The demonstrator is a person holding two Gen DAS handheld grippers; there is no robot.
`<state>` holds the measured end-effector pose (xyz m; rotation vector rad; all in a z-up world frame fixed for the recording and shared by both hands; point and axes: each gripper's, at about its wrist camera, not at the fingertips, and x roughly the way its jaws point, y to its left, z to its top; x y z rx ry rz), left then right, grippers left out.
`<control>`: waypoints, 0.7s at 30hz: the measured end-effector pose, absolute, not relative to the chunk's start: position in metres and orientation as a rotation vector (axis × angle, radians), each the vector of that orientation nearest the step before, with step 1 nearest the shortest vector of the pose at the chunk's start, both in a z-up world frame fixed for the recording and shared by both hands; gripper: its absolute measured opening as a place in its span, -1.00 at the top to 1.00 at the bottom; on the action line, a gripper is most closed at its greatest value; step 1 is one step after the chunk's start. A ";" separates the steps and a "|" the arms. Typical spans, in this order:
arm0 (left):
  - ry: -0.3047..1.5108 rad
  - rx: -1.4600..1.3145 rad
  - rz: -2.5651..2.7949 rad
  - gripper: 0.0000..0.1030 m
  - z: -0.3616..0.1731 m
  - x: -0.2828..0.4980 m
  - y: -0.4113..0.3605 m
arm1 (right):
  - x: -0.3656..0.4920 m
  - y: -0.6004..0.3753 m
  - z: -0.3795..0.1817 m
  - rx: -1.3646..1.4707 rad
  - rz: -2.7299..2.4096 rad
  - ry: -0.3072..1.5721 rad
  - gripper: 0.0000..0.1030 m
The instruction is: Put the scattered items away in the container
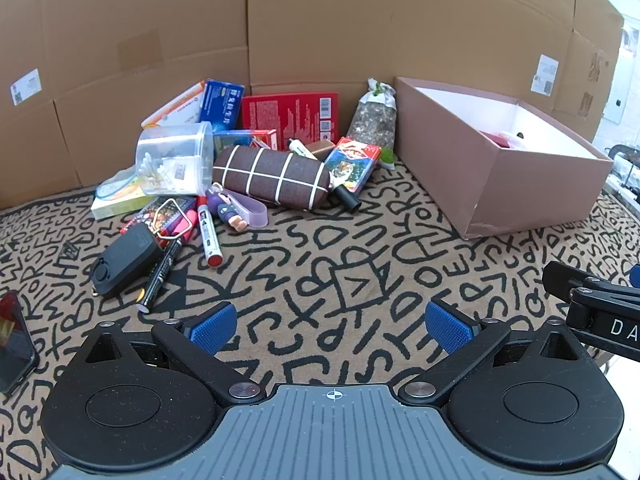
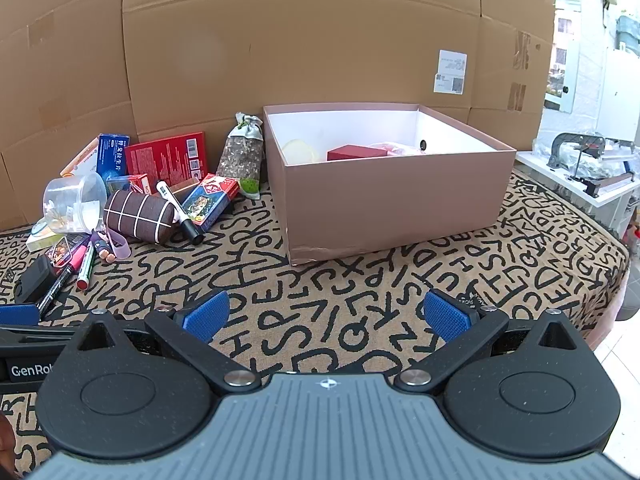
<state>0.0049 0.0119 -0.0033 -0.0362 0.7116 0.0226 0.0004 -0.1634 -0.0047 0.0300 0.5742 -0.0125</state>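
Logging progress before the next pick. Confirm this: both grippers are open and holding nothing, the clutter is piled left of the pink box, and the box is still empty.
Not quite: the pink box is not empty. The right wrist view shows a red box and other items inside. The rest holds: the left gripper and right gripper are open and hold nothing, and the clutter lies left of the box.

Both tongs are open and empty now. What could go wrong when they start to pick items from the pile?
1. The clear tub lies tipped on other items; pulling a neighbour may roll it.
2. The black marker leans on the brown checked case, so lifting the case could knock it away.
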 end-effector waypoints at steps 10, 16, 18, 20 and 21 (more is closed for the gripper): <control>0.716 -0.036 0.015 -1.00 -0.004 0.006 0.016 | 0.002 -0.163 -0.005 0.027 -0.013 0.578 -0.99; 0.715 -0.036 0.016 -1.00 -0.004 0.007 0.017 | 0.003 -0.162 -0.005 0.027 -0.011 0.576 -0.99; 0.715 -0.036 0.016 -1.00 -0.004 0.007 0.017 | 0.003 -0.162 -0.005 0.026 -0.011 0.576 -1.00; 0.715 -0.037 0.015 -1.00 -0.004 0.007 0.017 | 0.003 -0.162 -0.005 0.025 -0.012 0.576 -0.99; 0.715 -0.037 0.016 -1.00 -0.004 0.007 0.017 | 0.003 -0.162 -0.005 0.024 -0.012 0.576 -1.00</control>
